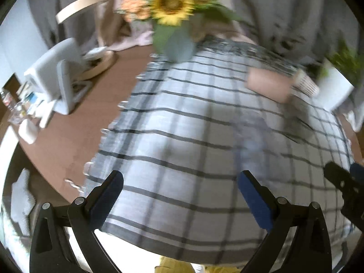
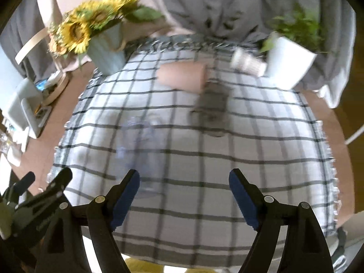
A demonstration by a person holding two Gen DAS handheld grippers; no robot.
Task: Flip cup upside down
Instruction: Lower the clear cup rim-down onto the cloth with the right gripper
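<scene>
A clear, see-through cup (image 2: 141, 154) stands on the checked cloth (image 2: 204, 159), blurred by motion; it also shows faintly in the left wrist view (image 1: 250, 141). My right gripper (image 2: 184, 177) is open and empty, with the cup just ahead of its left finger. My left gripper (image 1: 179, 177) is open and empty above the cloth (image 1: 182, 125), with the cup ahead of its right finger. The cup's upright or tilted state is hard to tell through the blur.
A sunflower vase (image 2: 107, 50) stands at the back left, a white plant pot (image 2: 289, 63) at the back right. A pink block (image 2: 182, 77), a grey object (image 2: 211, 107) and a white ribbed item (image 2: 248, 61) lie on the cloth. Clutter (image 1: 56, 77) sits on the brown table at left.
</scene>
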